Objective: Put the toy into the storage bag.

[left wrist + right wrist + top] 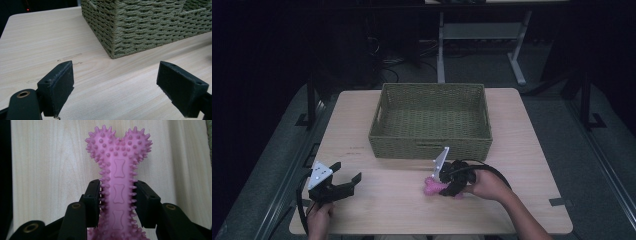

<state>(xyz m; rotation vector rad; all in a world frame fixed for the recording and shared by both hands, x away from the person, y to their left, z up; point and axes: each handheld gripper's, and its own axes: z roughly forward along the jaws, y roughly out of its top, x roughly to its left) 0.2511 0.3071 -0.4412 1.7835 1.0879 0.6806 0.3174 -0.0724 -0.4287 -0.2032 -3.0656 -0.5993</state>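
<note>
1. A green woven basket (430, 120) sits at the far middle of the light wooden tabletop (532, 150), and its inside looks bare
2. A pink spiky bone-shaped toy (434, 187) lies on the tabletop just near of the basket, a little right of centre
3. The right claw (117, 203) is pinching the shaft of the toy, one jaw pressed against each spiky side; the knobbed end of the toy sticks out beyond the jaws
4. In the high view the right hand (488, 185) holds that claw low over the tabletop, pointing left
5. The left claw (116, 87) is spread wide with nothing between its jaws, held by the left hand (319, 217) at the near left, aimed toward the near left corner of the basket, well apart from the toy
</note>
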